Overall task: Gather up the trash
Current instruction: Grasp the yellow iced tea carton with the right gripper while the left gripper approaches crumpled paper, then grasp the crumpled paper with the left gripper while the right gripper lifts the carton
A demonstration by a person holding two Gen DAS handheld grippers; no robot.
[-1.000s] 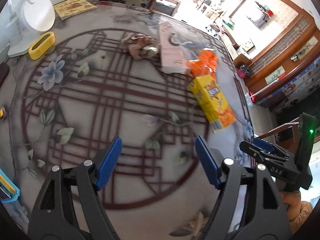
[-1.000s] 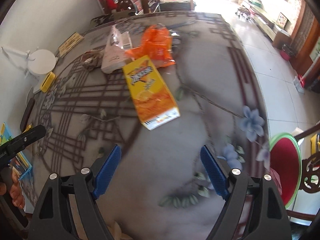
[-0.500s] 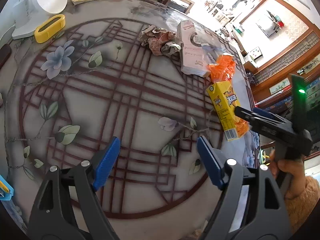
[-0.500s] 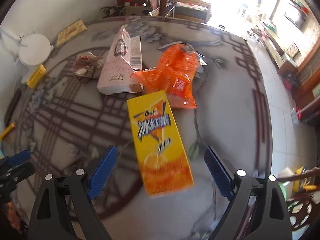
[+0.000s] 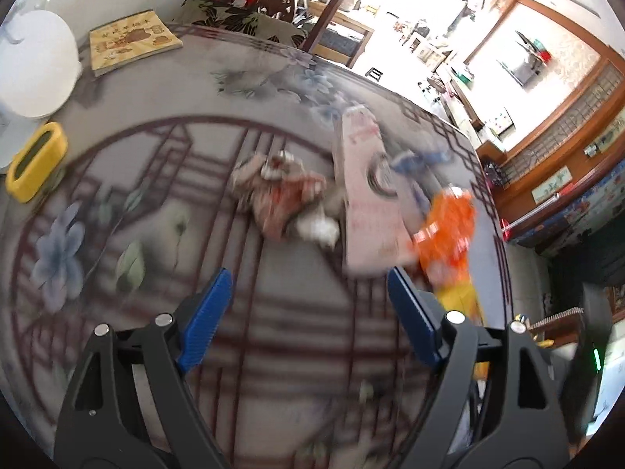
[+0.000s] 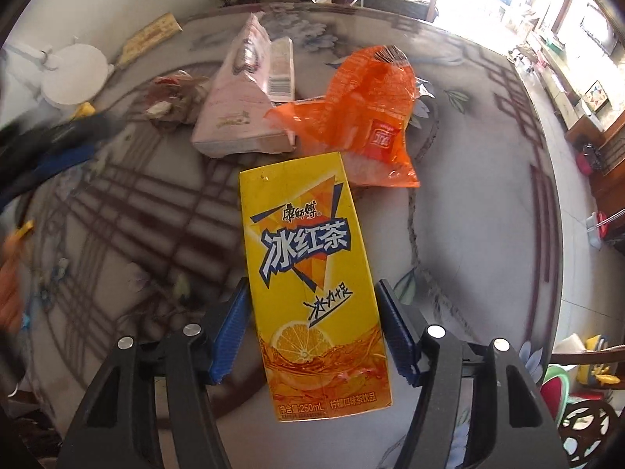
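- Left wrist view: the left gripper (image 5: 308,308) hangs over the patterned table (image 5: 156,90) with its blue pads spread wide and nothing between them; the jaws have just been opening.
- Above the pads, mid-frame, lies a crumpled wrapper (image 5: 281,195). Touching its right side is a flattened pink carton (image 5: 369,195), with an orange plastic bag (image 5: 449,230) at that carton's lower right.
- Upper left holds a booklet (image 5: 133,41), a white round object (image 5: 33,70) and a yellow case (image 5: 37,160). This view is motion-blurred.
- Right wrist view: the right gripper (image 6: 310,330) straddles the lower half of a yellow iced-tea carton (image 6: 308,273) lying flat at frame centre. Its jaws have just been closing; the pads sit just beside the carton's long sides, and whether they press on it I cannot tell.
- The orange bag (image 6: 375,121) touches the carton's top right corner; the pink carton (image 6: 242,113) lies upper centre.
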